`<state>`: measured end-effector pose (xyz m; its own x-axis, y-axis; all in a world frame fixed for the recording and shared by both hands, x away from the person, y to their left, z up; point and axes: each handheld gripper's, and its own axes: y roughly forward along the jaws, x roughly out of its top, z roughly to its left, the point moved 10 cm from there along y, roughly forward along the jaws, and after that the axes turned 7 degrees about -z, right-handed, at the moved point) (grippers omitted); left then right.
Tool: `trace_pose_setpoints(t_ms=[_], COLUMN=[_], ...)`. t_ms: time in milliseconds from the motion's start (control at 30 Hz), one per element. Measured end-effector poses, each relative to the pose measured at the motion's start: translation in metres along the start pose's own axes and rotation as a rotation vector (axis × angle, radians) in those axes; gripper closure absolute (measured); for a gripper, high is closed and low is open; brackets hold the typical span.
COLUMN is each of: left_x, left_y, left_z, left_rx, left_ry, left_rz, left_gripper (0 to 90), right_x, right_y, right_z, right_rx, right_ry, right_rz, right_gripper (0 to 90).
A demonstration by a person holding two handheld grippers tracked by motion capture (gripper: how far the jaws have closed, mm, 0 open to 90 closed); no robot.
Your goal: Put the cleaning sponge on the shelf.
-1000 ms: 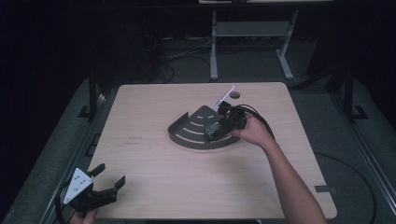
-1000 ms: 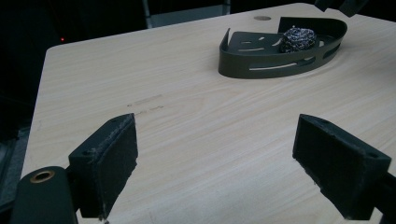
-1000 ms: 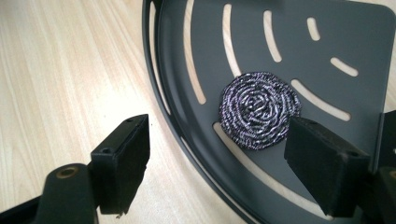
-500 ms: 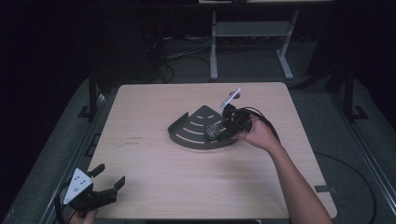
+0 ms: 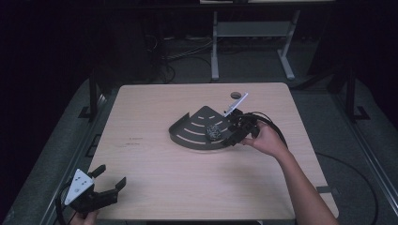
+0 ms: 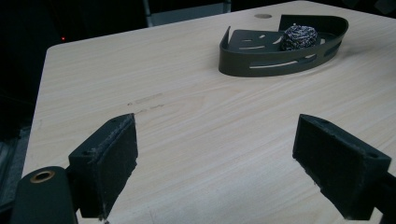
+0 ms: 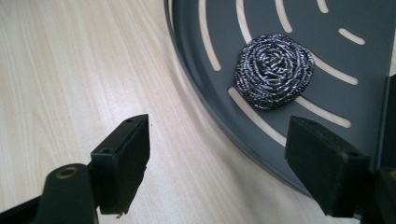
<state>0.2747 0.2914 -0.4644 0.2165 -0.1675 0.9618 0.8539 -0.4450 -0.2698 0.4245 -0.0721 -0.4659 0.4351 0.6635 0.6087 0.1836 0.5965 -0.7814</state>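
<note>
The right gripper [image 5: 233, 134] has slid a little since a moment ago. It now sits at the near right edge of the dark tray [image 5: 187, 136], a bit closer to the person than it was. Its jaws stand apart, about half way open, with nothing between them. In the right gripper view one jaw hangs over the bare table [image 7: 70, 70] and the other over the tray's rim [image 7: 219, 116].

The steel scrubber [image 7: 274, 70] lies inside the tray, on its slotted floor, near the tray's right side. It is just past the jaws and nothing touches it. I think this means the scrubber has been set down in the tray and the hand is backing off. It could also be lining up to grab it; I cannot tell which.

The left gripper [image 5: 101, 190] rests far from the tray, at the near left corner of the table. Its jaws are wide open and hold nothing. From the left gripper view the tray [image 6: 261, 56] sits far ahead, with the scrubber [image 6: 299, 37] peeking over its wall.

Some things are hard to see. A thin white stick [image 5: 236, 103] pokes up just behind the tray's right end; I cannot tell what it is or if it belongs to the gripper. A small round spot [image 5: 235, 94] lies on the table behind the tray. The room around the table is very dark. In the high view the right hand [image 5: 265, 140] covers part of its gripper.
</note>
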Motion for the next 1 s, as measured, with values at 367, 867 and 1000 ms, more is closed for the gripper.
trace_pose_setpoints(t_ms=[367, 867, 1000], left_x=[0.000, 0.000, 0.000], left_y=[0.000, 0.001, 0.001], left_z=[0.000, -0.001, -0.001], left_rx=[0.001, 0.000, 0.000], left_ry=[0.001, 0.007, 0.006], left_rz=[0.001, 0.004, 0.004], left_gripper=[13.2, 13.2, 13.2], right_x=[-0.012, -0.033, -0.040], right_y=[-0.003, -0.007, -0.008], right_z=[0.009, 0.020, 0.023], right_rx=[0.011, 0.005, 0.003], right_ry=[-0.002, -0.010, -0.011], right_rz=[-0.002, -0.014, -0.015], right_gripper=[22.0, 21.9, 21.8])
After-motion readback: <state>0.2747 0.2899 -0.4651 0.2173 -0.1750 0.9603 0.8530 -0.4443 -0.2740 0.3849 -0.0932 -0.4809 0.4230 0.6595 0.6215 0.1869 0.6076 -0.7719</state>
